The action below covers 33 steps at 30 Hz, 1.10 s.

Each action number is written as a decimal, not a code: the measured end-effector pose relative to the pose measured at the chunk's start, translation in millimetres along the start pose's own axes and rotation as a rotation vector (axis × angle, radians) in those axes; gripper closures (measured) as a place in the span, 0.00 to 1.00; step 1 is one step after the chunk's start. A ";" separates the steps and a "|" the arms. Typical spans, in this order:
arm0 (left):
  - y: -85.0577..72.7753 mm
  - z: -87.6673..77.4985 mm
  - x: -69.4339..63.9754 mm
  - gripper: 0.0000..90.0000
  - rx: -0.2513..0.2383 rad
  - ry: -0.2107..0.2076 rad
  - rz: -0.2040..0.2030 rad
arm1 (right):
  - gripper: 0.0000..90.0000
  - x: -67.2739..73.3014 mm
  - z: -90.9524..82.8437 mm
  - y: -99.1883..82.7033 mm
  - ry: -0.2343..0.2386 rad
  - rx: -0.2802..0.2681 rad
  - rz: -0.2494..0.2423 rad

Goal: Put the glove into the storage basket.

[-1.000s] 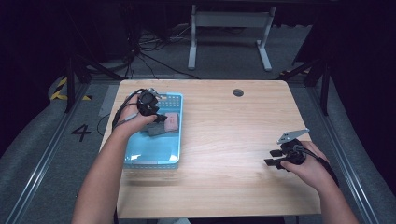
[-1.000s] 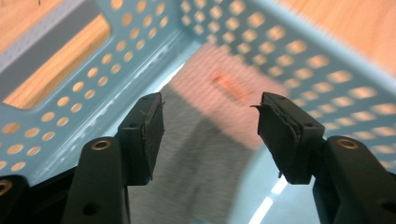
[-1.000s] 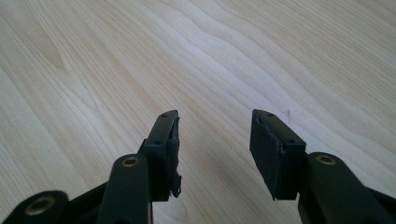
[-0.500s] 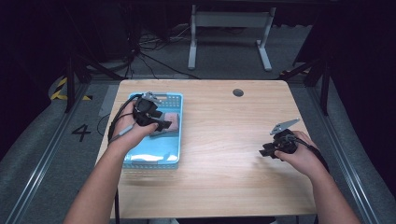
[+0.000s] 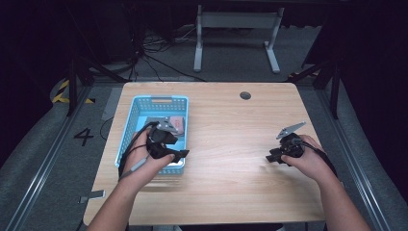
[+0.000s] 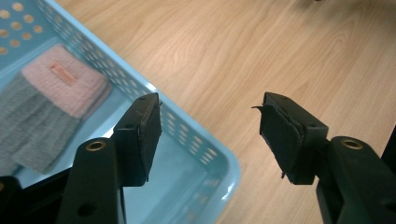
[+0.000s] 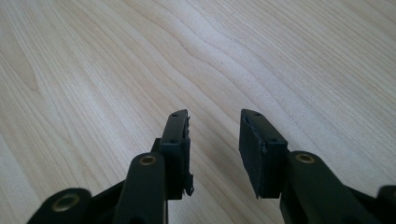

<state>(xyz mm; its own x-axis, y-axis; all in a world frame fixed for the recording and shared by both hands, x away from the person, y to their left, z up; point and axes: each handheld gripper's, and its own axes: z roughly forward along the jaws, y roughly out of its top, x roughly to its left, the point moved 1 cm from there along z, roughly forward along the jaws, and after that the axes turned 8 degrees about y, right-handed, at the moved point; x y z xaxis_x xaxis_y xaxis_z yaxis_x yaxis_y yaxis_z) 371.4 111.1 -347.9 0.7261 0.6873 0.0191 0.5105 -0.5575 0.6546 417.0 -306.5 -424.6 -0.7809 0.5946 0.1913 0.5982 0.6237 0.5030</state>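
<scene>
My left gripper (image 6: pixel 210 135) hangs open and empty over the basket (image 6: pixel 205 156) rim, the sock (image 6: pixel 51 109) lying inside; my right gripper (image 7: pixel 214 147) rests apart, empty, above bare table (image 7: pixel 280 56), out of the way.

High view looks down on the table (image 5: pixel 231 192); gripper views skim its top closely.

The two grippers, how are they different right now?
The left gripper hangs over the near corner of the blue basket, which holds a pink and grey knitted cloth; the right gripper is over bare wooden table. The left gripper's jaws stand wider apart than the right gripper's, which are a narrow gap apart. Both are black, held in a hand, and have nothing between the jaws.
</scene>
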 end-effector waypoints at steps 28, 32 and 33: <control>-24.0 101.3 -106.4 0.29 0.124 -0.147 0.176 | 0.62 -1.1 0.9 -16.4 -0.019 -0.011 0.034; -25.6 105.6 -109.9 0.25 0.104 -0.133 0.187 | 0.58 -2.9 0.3 -18.6 -0.037 -0.033 0.042; -25.6 105.6 -109.9 0.25 0.104 -0.133 0.187 | 0.56 -3.4 0.4 -18.4 -0.043 -0.048 0.049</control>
